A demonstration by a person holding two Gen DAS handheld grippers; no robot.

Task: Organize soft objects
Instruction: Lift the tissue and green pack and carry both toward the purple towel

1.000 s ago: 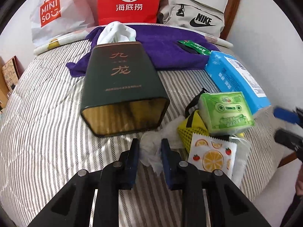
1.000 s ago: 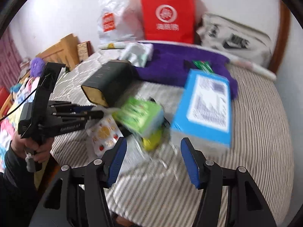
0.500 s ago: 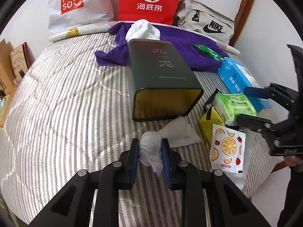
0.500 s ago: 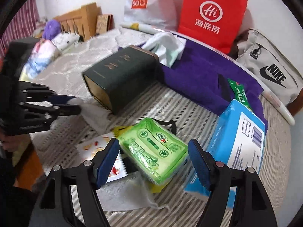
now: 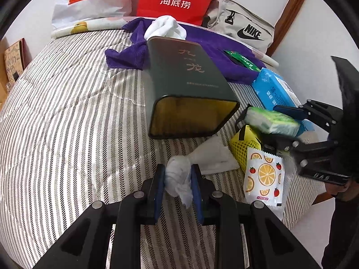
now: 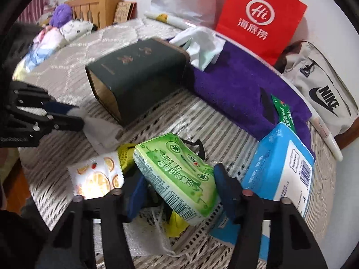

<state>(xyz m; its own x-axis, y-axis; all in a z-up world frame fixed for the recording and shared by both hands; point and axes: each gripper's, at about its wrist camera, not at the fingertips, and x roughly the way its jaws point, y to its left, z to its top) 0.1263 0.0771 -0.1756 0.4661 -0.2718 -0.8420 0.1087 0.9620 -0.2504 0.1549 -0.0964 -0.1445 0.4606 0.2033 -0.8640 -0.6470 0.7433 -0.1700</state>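
Pinching a crumpled white tissue (image 5: 178,180), the left claw (image 5: 178,187) stays shut; the right claw's (image 6: 179,194) jaws, just closing, straddle a soft green tissue pack (image 6: 177,174) on the striped bed (image 5: 67,123).

Low centre, the left gripper (image 5: 178,180) pinches a crumpled white tissue (image 5: 179,179) below the dark green rectangular tin (image 5: 190,85).

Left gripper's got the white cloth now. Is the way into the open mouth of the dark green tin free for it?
Probably yes. The left gripper is shut on the white cloth, and the dark green tin lies on its side, mouth facing it. Only striped bedding and the cloth's own tail lie between.
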